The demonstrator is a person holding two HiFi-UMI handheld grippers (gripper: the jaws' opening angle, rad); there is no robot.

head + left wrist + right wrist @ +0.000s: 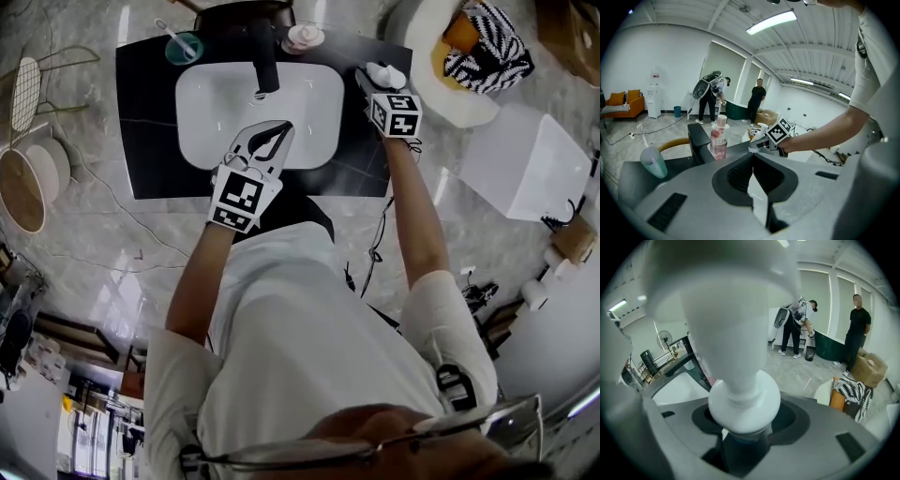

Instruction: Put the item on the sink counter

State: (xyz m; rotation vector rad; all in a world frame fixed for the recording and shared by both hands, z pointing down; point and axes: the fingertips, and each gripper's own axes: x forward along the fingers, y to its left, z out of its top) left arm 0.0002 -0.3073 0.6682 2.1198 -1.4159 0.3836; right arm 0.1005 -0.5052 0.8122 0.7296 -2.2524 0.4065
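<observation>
White item – a bottle-like piece with a round collar – sits clamped between the jaws of the right gripper, which are set wide around its lower body. It is over the right-hand strip of the black sink counter, beside the basin's far right corner. Whether its base touches the surface cannot be told.

Progress, as judged: the carry to the counter is essentially complete. Setting down, if not already made, and release are outstanding.

Left gripper: over the near edge of the basin, jaws closed together, nothing between them. It takes no part in the placement.

Containers, left to right:
- Teal cup, back left of the counter, with a slim stick-like thing standing in it, too small to name.
- White basin, sunk in the counter below the black faucet – nothing lies in it.
- Pink bottle, upright and capped behind the basin's right side. Fill level not readable.

Observation: free counter on the right is narrow, so a placement near the edge risks tipping.
</observation>
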